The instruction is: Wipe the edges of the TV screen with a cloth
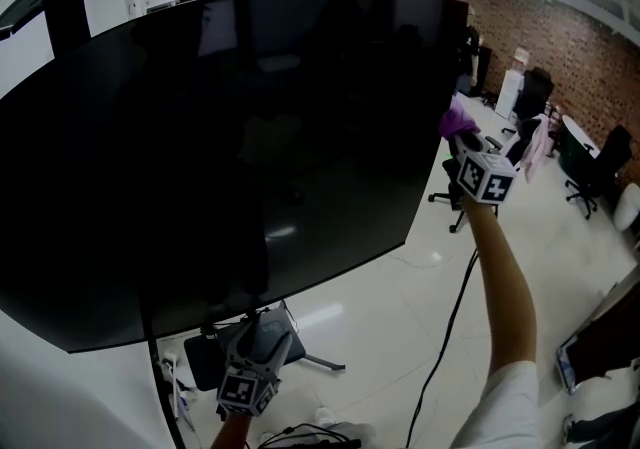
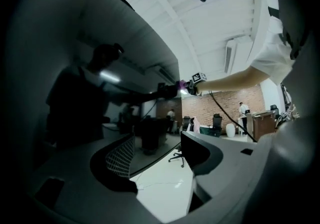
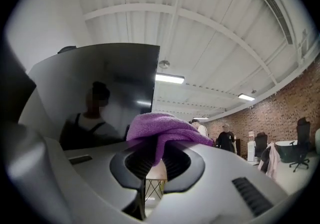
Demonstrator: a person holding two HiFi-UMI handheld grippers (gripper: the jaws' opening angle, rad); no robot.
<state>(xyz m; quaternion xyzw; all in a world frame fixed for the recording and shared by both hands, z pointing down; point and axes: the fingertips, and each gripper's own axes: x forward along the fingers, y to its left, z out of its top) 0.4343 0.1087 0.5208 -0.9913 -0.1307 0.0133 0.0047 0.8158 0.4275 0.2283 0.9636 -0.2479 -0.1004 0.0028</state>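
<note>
A big black TV screen (image 1: 220, 157) fills most of the head view, tilted on its stand. My right gripper (image 1: 458, 132) is raised to the screen's right edge, shut on a purple cloth (image 1: 457, 120) that touches that edge. In the right gripper view the purple cloth (image 3: 162, 130) bulges out between the jaws, with the TV screen (image 3: 105, 93) just behind it at the left. My left gripper (image 1: 258, 349) hangs low below the screen's bottom edge, open and holding nothing. The left gripper view shows the right gripper (image 2: 186, 87) and cloth at the screen's edge (image 2: 172, 76).
The TV stand's foot (image 1: 300, 357) and a cable (image 1: 445, 337) lie on the pale floor. Office chairs (image 1: 595, 172) and desks stand at the right by a brick wall (image 1: 560, 37). People (image 3: 225, 138) stand far off in the room.
</note>
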